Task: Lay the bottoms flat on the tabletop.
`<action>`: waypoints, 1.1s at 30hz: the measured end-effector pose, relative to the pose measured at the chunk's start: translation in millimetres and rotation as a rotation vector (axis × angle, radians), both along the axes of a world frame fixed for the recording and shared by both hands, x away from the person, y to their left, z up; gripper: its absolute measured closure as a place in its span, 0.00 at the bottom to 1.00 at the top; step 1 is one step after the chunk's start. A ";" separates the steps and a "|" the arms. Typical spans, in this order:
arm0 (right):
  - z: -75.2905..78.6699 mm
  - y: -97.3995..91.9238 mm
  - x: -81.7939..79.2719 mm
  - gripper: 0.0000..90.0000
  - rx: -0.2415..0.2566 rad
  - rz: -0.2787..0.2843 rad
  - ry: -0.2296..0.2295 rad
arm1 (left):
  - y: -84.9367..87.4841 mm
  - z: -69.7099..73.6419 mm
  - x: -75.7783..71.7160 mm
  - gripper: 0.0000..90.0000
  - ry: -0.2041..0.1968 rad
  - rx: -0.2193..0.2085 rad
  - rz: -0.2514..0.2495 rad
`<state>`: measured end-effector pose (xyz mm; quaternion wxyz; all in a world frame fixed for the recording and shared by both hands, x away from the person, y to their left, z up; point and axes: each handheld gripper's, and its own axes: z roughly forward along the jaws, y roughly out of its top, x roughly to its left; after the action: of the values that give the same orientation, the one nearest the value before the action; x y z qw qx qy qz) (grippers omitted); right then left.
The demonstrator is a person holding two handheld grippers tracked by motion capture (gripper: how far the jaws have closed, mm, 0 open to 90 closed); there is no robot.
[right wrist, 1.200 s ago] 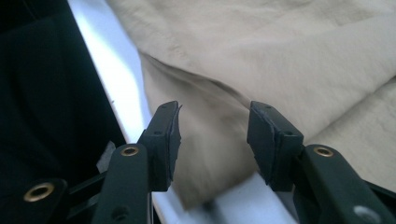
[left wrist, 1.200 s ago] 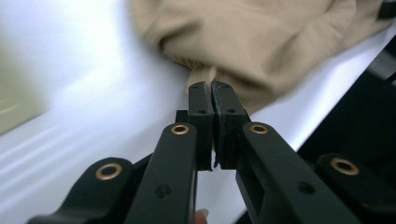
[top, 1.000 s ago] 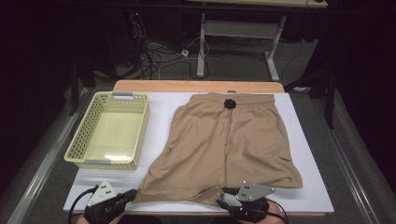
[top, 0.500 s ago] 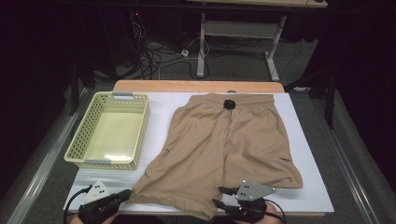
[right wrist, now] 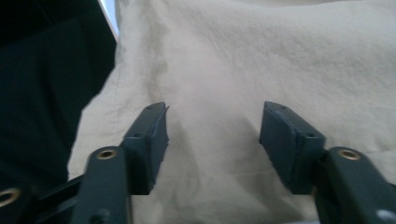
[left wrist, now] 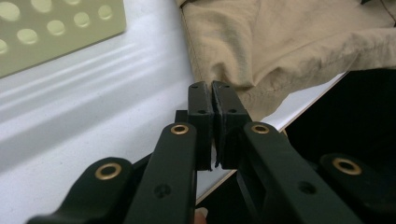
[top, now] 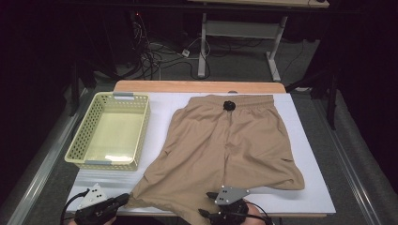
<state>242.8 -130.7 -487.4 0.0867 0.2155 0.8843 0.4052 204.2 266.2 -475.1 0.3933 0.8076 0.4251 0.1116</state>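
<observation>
- Tan shorts [top: 230,150] lie flat on the white board [top: 309,183], waistband at the far side, the near hem hanging over the front edge.
- My left gripper [left wrist: 212,95] has its jaws pressed together just beside the left leg's hem corner; I can't tell if any cloth is caught.
- My right gripper [right wrist: 212,135] sits over the right leg near the front edge; its jaws have just been opening, with the fabric below the gap and the pads not pressing it.
- Yellow-green basket [top: 77,150] stands left of the shorts, apart from them.
</observation>
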 end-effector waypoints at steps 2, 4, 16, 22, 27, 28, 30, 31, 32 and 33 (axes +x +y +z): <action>0.7 0.6 -2.4 0.60 -0.031 -0.002 -0.038 | 0.2 -0.7 -0.6 0.94 0.004 0.002 -0.004; -0.3 -3.0 -1.9 0.76 -0.016 -0.014 -0.045 | 2.2 -0.4 -0.1 0.94 0.007 -0.021 -0.001; 29.6 -22.8 -10.5 1.00 0.077 0.005 -0.079 | -1.6 35.0 -17.5 0.94 -0.063 -0.090 -0.069; 9.7 -23.6 -7.3 0.99 0.021 0.007 -0.017 | -5.9 10.5 -6.4 0.92 0.065 0.040 -0.059; 17.9 -12.7 -16.5 0.78 0.109 0.063 -0.021 | -21.0 15.3 -10.2 0.56 -0.070 0.065 -0.027; 18.8 -6.8 -20.3 0.76 0.117 0.084 -0.025 | -26.6 17.6 -12.2 0.57 -0.103 0.069 -0.048; 15.6 10.5 -27.9 0.72 0.085 0.122 -0.046 | -33.6 18.3 -13.1 0.58 -0.133 0.088 -0.068; 12.9 16.3 -29.5 0.71 0.067 0.132 -0.053 | -36.0 17.6 -12.2 0.58 -0.145 0.077 -0.076; 7.5 24.6 -29.7 0.69 0.033 0.144 -0.057 | -36.4 16.8 -11.4 0.57 -0.147 0.063 -0.074; 3.9 28.7 -28.9 0.69 0.016 0.147 -0.056 | -35.9 15.7 -9.5 0.57 -0.140 0.039 -0.071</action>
<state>213.8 -102.0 -483.5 0.0795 0.1392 0.8916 0.4234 194.6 230.2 -459.4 0.4099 0.8198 0.3655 0.1621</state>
